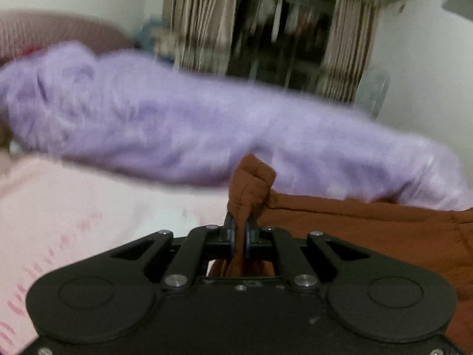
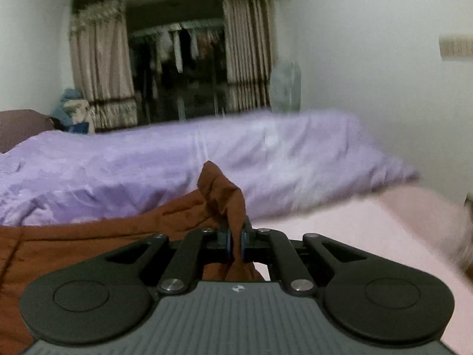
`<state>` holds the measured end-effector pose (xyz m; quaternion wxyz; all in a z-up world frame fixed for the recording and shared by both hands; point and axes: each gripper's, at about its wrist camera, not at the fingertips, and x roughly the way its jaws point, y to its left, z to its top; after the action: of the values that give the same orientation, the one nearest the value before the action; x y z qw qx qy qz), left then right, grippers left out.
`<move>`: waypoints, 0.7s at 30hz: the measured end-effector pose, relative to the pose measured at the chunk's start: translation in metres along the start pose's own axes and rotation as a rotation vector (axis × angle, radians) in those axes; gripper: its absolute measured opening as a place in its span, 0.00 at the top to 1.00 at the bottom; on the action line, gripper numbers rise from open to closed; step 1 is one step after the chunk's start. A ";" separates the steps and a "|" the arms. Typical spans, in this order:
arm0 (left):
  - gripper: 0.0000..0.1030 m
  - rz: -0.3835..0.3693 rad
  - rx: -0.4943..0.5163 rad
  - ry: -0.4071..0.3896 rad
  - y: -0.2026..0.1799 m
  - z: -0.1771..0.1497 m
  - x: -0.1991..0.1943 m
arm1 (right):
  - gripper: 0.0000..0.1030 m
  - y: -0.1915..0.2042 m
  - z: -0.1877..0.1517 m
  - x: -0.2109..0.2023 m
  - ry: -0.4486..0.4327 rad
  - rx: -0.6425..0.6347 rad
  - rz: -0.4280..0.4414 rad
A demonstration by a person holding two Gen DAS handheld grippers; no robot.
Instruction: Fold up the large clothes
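A large rust-brown garment [image 1: 369,230] lies on a pale pink bed sheet [image 1: 74,222]. My left gripper [image 1: 239,224] is shut on a bunched edge of it, with a fold of cloth standing up between the fingers; the rest of the cloth stretches off to the right. In the right wrist view my right gripper [image 2: 235,233] is shut on another bunched edge of the same brown garment [image 2: 88,242], which spreads off to the left. The pink sheet [image 2: 354,236] shows to its right.
A rumpled lilac duvet [image 1: 177,130] lies across the bed just beyond the garment, and it also shows in the right wrist view [image 2: 207,162]. Behind it are striped curtains [image 2: 100,68] around a dark opening with hanging clothes, and white walls.
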<state>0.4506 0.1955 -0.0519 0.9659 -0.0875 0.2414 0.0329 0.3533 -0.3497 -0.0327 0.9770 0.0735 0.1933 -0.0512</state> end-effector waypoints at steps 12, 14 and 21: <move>0.06 0.276 -0.088 0.107 0.008 -0.049 0.038 | 0.62 -0.005 -0.048 0.035 0.157 -0.032 -0.045; 0.00 0.246 -0.251 0.148 0.031 -0.048 0.040 | 0.41 -0.018 -0.046 0.040 0.167 0.038 -0.043; 0.00 0.464 -0.292 -0.090 0.004 -0.013 -0.018 | 0.36 -0.026 -0.020 -0.017 -0.065 0.138 -0.125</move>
<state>0.4277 0.1968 -0.0555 0.9195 -0.1664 0.2044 0.2915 0.3269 -0.3707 -0.0479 0.9703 0.1266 0.1618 -0.1274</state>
